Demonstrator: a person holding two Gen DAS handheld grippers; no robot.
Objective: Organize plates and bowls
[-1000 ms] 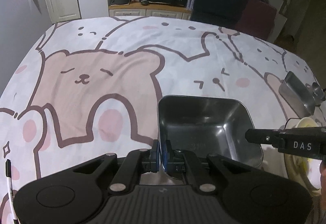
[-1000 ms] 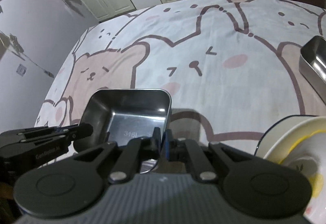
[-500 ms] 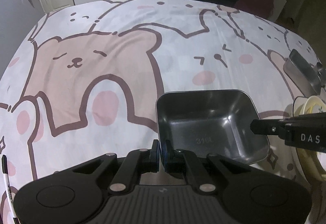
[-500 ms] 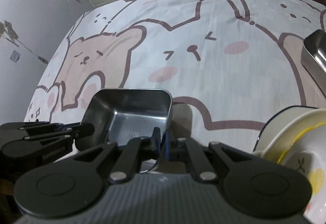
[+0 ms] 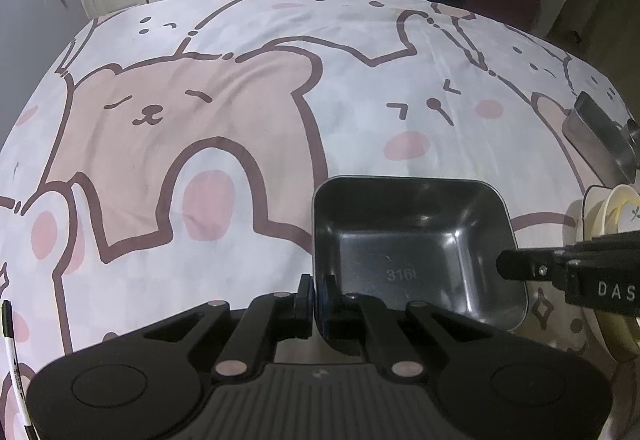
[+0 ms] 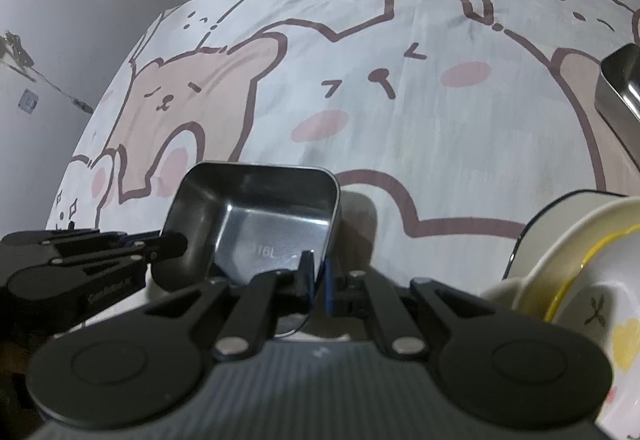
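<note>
While both tongs clamp it, the steel tray (image 5: pixel 416 252) sits near the near edge of the desk (image 5: pixel 280 88), on a cartoon bear-and-rabbit cloth. Left tongs (image 5: pixel 316 300) pinched tight on the tray's near-left rim. Right tongs (image 6: pixel 318 286) pinched on its near-right rim; in the left view their black fingers reach the tray's right side. "316L" stamped on the tray floor. Stack of cream plates and bowls (image 6: pixel 580 280) just right of the tray, toward the near-right corner. Second steel tray (image 5: pixel 600 136) farther back along the right edge.
</note>
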